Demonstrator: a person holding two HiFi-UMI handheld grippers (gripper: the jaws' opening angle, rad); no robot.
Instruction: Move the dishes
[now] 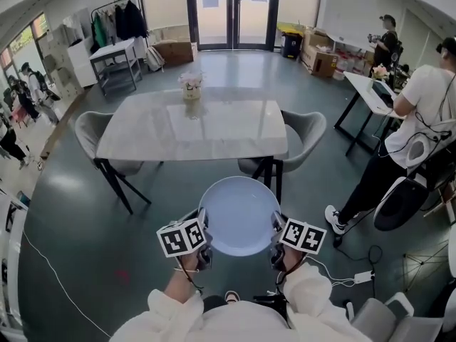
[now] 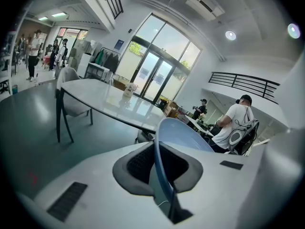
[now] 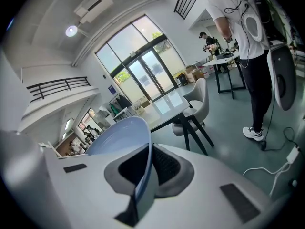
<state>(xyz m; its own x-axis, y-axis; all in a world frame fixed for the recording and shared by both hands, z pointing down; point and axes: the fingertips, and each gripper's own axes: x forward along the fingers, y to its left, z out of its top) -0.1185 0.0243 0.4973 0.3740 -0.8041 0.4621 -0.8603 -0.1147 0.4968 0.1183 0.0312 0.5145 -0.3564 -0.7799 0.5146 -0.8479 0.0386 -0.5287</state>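
One plate (image 1: 239, 214), pale blue and round, held up between two grippers. Roughly level, in the air over the dark floor (image 1: 78, 248), just short of the table (image 1: 192, 130) and not touching it.

On the plate's left rim, the left gripper (image 1: 203, 228): clenched, dark pads tight on either face of the edge (plain in the left gripper view, where the rim runs straight down between them). On the right rim, the right gripper (image 1: 276, 228): clamped the same way, with the thin edge pinched between its pads. Marker cubes on both, facing up, just beside the rim.

Ahead, a pale stone-look table on black legs, with a small flower pot (image 1: 191, 85) near its far edge. At the table's left end, the left chair (image 1: 89, 130), grey; at its right near corner, the right chair (image 1: 306, 130), also grey (seat partly behind a table leg).

Beyond the table, glass doors (image 1: 234, 9). To their left, a clothes rack (image 1: 117, 20); to their right, boxes (image 1: 320, 59) on the floor. At the far right, a person (image 1: 420, 105) in a white shirt and dark trousers, standing at a desk (image 1: 367, 91).
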